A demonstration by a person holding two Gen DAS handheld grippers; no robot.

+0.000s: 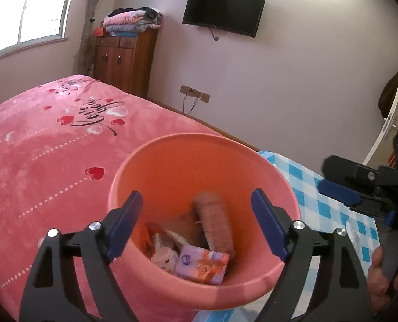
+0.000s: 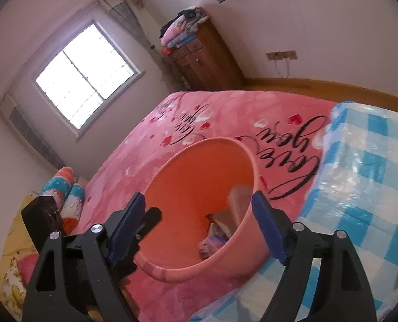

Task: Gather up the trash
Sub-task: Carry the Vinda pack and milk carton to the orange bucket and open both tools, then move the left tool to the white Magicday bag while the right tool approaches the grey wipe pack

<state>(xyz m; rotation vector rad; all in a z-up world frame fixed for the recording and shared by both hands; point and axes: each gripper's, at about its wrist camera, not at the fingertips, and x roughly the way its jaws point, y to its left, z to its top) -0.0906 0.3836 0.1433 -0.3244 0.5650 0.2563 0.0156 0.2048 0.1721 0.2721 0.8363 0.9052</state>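
A bed covered by a pink fleece blanket (image 1: 51, 145) printed with red hearts and black script fills the left side. Just right of it stands a round salmon-pink plastic bin (image 1: 172, 166), between the bed and a surface under a blue-and-white checked cloth (image 1: 330, 187). Inside the bin lie a blurred tan roll (image 1: 215, 222), a small white bottle (image 1: 164, 257) and a purple flowered packet (image 1: 201, 265). The left tool (image 1: 196, 225) hangs over the bin's mouth, blue pads wide apart, gripping nothing. The right tool (image 2: 197, 226) hovers at the bin's right rim, pads likewise spread and empty.
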